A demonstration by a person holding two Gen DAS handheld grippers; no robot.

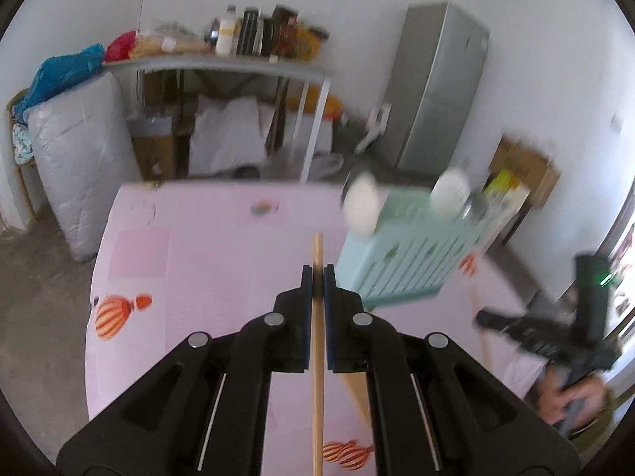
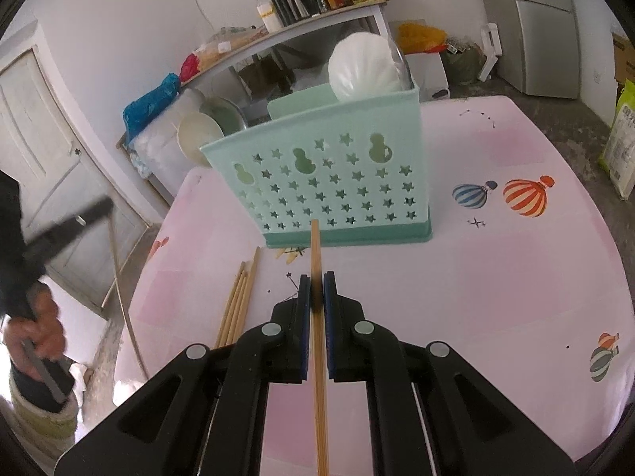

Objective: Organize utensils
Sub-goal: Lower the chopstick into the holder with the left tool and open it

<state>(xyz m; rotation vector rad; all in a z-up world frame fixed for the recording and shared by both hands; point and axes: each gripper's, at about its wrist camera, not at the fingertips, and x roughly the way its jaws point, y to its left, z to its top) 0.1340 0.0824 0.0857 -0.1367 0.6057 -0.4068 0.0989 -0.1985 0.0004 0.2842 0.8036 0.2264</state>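
My left gripper (image 1: 317,273) is clamped on 1 chopstick (image 1: 317,357), the mint utensil holder (image 1: 401,258) just ahead to its right. My right gripper (image 2: 316,285) pinches another chopstick (image 2: 317,341); loose chopsticks (image 2: 238,301) lie left of it on the pink table (image 2: 516,277), the holder straight ahead.

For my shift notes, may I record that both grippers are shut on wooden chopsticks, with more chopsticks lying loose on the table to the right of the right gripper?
Not quite: the loose chopsticks lie to the left of the right gripper, as the right wrist view shows. The rest stands: the right gripper is shut on a chopstick, and the left gripper on its own chopstick.
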